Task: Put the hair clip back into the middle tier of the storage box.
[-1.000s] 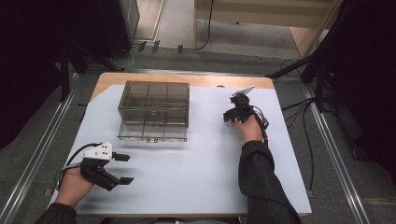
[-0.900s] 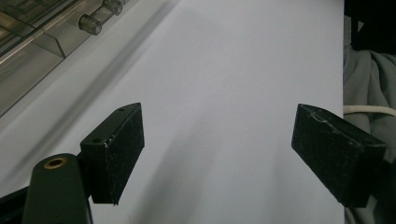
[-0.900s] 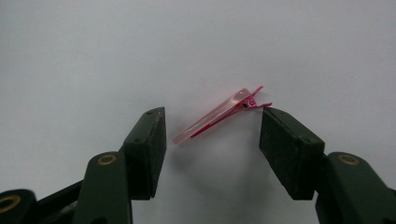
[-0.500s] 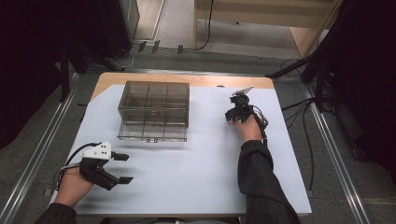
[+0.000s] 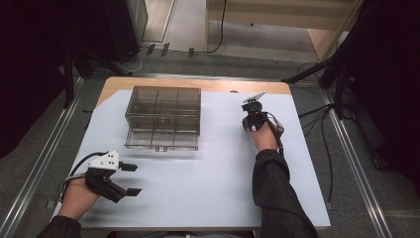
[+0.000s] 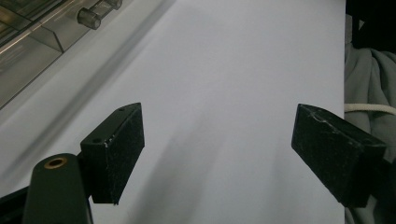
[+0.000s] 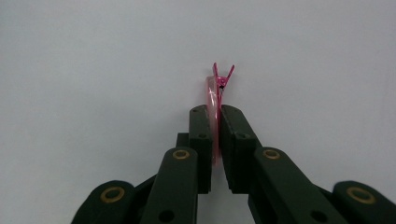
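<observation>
The clear compartment box point(image 5: 163, 116) sits on the white-covered counter point(image 5: 213, 168); what its cells hold is hard to make out. Right of the box, the right gripper point(image 7: 215, 126) has just been closing and now has its fingers clamped on a pink clip point(image 7: 215, 100), partly hidden between them. In front of the box, the left gripper point(image 6: 219, 158) rests with fingers wide apart, holding nothing.

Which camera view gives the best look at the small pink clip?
The right gripper view: the pink clip stands close up between the right claw's black pads, which have just closed on it, its two tips poking out beyond them. In the high view the right claw is small and the clip cannot be made out.
</observation>
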A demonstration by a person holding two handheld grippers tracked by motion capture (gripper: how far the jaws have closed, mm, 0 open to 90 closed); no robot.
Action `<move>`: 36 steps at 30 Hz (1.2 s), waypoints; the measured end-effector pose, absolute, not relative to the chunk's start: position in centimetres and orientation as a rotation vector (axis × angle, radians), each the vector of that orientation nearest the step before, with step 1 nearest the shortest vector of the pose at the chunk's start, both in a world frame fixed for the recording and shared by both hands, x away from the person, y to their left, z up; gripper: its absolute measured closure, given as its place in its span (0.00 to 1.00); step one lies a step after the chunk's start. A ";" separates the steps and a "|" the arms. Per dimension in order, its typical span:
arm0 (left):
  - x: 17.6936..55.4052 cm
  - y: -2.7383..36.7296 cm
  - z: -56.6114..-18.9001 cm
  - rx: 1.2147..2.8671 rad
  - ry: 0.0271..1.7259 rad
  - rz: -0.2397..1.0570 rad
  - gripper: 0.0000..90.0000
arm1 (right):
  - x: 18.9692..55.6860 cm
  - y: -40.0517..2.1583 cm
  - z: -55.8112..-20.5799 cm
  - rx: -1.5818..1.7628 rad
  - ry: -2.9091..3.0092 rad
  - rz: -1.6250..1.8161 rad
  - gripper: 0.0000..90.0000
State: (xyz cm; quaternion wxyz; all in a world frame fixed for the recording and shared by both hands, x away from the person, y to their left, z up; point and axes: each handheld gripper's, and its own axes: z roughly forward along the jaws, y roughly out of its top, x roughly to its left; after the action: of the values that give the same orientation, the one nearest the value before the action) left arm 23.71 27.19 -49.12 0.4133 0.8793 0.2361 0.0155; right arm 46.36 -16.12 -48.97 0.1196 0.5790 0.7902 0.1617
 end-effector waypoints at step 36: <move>24.1 26.9 -49.2 2.209 0.627 0.068 0.22 | 44.4 -16.0 -47.2 1.674 2.391 0.539 0.94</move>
State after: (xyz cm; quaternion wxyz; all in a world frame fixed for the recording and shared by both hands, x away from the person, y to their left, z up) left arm 24.06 26.90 -49.20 0.4097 0.8772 0.2489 0.0268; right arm 44.38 -16.00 -47.22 0.0866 0.5617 0.8026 0.1810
